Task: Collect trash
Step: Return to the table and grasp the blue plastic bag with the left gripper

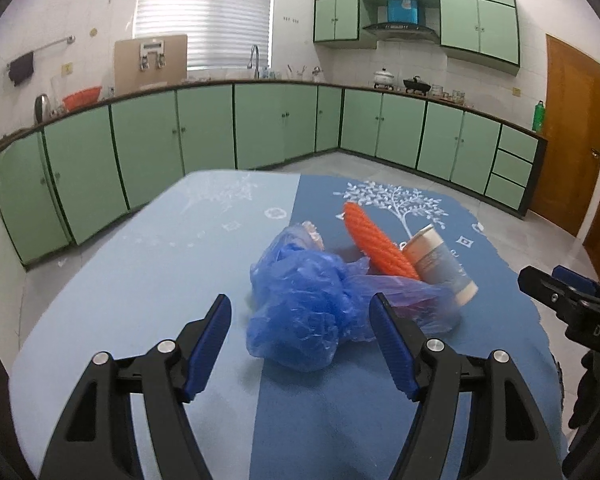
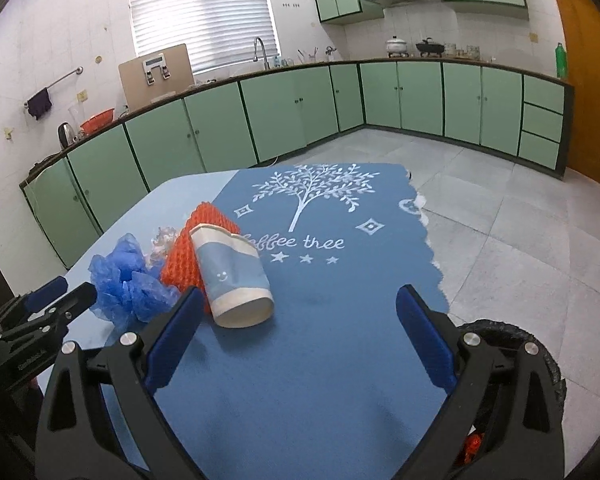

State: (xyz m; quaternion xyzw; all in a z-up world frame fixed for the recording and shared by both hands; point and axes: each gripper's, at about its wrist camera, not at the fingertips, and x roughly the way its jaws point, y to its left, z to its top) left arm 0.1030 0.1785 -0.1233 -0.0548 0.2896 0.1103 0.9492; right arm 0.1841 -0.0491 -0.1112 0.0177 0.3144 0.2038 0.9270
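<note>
A crumpled blue plastic bag [image 1: 300, 300] lies on the blue table, just ahead of and between the fingers of my open left gripper [image 1: 300, 312]. Behind it lie an orange foam net [image 1: 376, 240], a tipped paper cup [image 1: 440, 264] and a small pinkish wrapper [image 1: 312, 234]. In the right wrist view the cup [image 2: 236, 276], the net [image 2: 184, 256] and the bag [image 2: 128, 280] lie ahead left of my open, empty right gripper [image 2: 300, 308]. The left gripper [image 2: 56, 300] shows at the left edge there; the right gripper [image 1: 560, 292] shows at the left wrist view's right edge.
The table carries a dark blue mat [image 2: 320, 280] with a white tree print. A black bin rim [image 2: 540, 344] shows below the table's right edge. Green kitchen cabinets [image 1: 260, 128] line the far walls, with tiled floor [image 2: 520, 220] between.
</note>
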